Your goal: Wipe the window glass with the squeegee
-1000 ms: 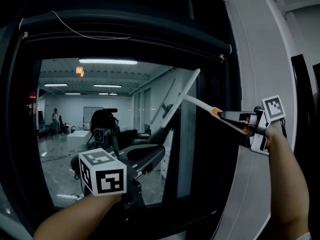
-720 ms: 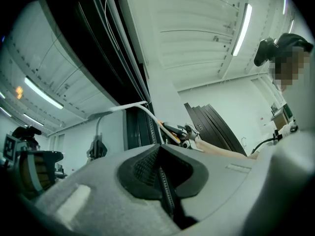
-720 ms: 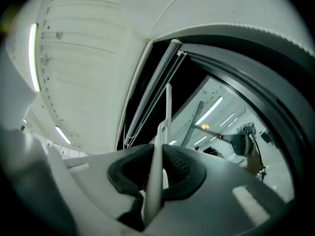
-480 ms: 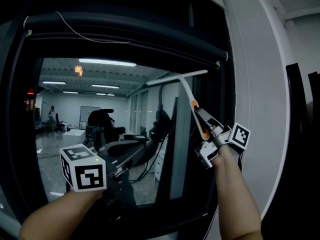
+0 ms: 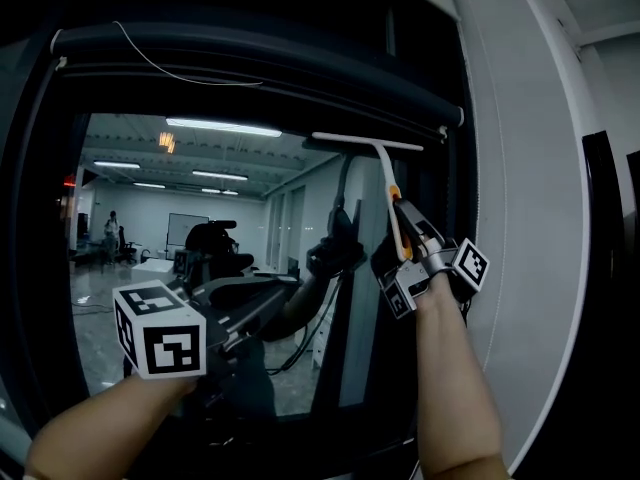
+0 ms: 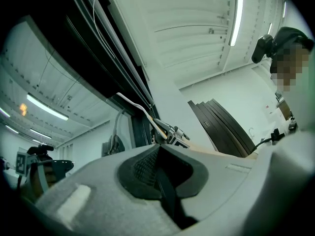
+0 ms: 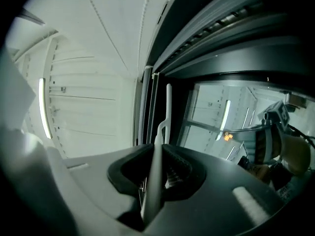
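The squeegee has a white blade [image 5: 366,141] lying level across the top right of the window glass [image 5: 200,218], just under the rolled blind. Its white and orange handle [image 5: 396,226] runs down into my right gripper [image 5: 408,240], which is shut on it. In the right gripper view the handle [image 7: 156,154] is pinched between the jaws of the right gripper [image 7: 155,156], and the blade [image 7: 168,107] stands beyond them against the frame. My left gripper [image 5: 285,293] hangs lower left in front of the glass, shut and holding nothing. In the left gripper view, the squeegee [image 6: 134,104] shows past the left gripper [image 6: 158,150].
A dark rolled blind [image 5: 250,63] with a thin cord spans the window top. The black window frame [image 5: 452,218] and a white pillar [image 5: 520,168] stand right of the squeegee, with dark panels [image 5: 610,228] further right. The glass reflects a lit room.
My right gripper has swung left and up, turning the squeegee from slanted to upright. Its blade now lies level at the top of the glass. The left gripper drifted slightly left.
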`<move>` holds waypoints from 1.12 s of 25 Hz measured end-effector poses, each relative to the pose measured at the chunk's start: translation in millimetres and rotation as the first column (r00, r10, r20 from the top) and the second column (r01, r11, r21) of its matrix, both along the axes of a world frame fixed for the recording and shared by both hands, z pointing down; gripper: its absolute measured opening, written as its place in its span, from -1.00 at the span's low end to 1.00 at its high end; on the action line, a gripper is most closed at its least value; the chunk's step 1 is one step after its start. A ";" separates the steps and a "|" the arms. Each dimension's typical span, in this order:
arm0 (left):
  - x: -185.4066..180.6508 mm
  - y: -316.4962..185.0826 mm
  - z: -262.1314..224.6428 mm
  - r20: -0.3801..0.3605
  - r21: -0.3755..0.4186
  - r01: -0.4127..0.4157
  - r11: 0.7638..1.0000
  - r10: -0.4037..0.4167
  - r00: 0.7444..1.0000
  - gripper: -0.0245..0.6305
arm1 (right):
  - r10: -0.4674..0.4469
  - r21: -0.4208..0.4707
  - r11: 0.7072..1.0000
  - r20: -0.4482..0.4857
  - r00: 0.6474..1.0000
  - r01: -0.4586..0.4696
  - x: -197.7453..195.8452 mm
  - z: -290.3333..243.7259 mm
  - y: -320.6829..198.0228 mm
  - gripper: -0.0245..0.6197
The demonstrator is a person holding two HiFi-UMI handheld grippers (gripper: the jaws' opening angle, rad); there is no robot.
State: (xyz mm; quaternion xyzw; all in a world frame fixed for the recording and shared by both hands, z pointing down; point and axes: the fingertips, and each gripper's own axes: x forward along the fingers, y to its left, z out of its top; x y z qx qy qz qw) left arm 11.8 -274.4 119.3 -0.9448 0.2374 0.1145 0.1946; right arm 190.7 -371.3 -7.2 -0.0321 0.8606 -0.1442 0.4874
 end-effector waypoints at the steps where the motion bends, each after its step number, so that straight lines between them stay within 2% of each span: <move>1: 0.1 0.3 2.0 0.001 0.002 0.004 1.000 -0.004 1.000 -0.93 | -0.005 -0.001 1.000 0.008 1.000 0.005 -0.1 -0.7 -0.3 -0.73; 8: 17.2 -8.8 4.3 0.009 0.014 0.007 1.000 -0.007 1.000 -0.93 | -0.043 -0.012 0.999 0.074 0.996 0.044 5.7 -5.4 -6.4 -0.73; 16: 44.3 -7.2 -3.3 0.027 0.019 -0.025 1.000 0.024 0.999 -0.93 | -0.072 -0.004 0.997 0.089 0.993 0.072 7.3 -1.6 -13.4 -0.73; 22: 58.5 0.1 -4.3 0.080 0.020 -0.053 0.998 0.051 0.996 -0.93 | -0.072 -0.006 0.997 0.081 0.994 0.073 9.6 0.3 -18.6 -0.73; 28: 69.1 7.8 -9.3 0.098 0.011 -0.075 0.997 0.073 0.993 -0.93 | -0.081 -0.016 0.996 0.081 0.993 0.083 10.9 2.1 -21.9 -0.73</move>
